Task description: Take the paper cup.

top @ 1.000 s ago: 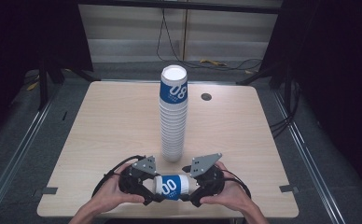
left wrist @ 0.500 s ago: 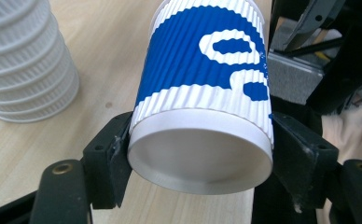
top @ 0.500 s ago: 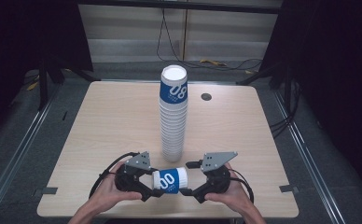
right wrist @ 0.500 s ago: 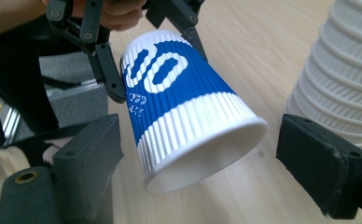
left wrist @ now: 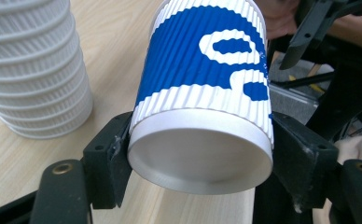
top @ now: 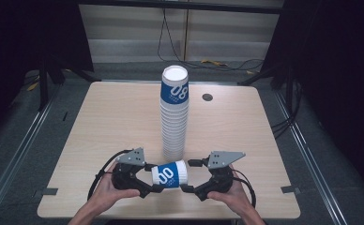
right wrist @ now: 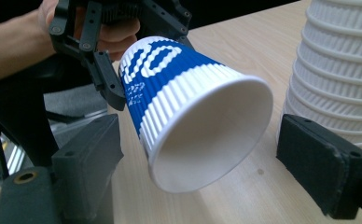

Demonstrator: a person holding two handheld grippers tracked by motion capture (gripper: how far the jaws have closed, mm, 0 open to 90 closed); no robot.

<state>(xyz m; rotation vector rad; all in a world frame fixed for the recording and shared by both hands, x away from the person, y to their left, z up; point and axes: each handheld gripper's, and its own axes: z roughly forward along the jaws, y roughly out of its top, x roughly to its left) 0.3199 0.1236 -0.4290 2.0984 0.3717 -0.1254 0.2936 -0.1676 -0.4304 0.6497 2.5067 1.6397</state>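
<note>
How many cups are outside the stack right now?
1. A single blue-and-white cup lies sideways near the table's front edge, clamped at its base by the left gripper; others remain nested in the tall stack.

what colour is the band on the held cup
Blue with white print, on a ribbed white cup; clearest in the right gripper view.

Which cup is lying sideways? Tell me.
The single blue-and-white cup held in the left gripper, at the table's near edge. The other cups stand nested upright in the tall stack behind it.
</note>
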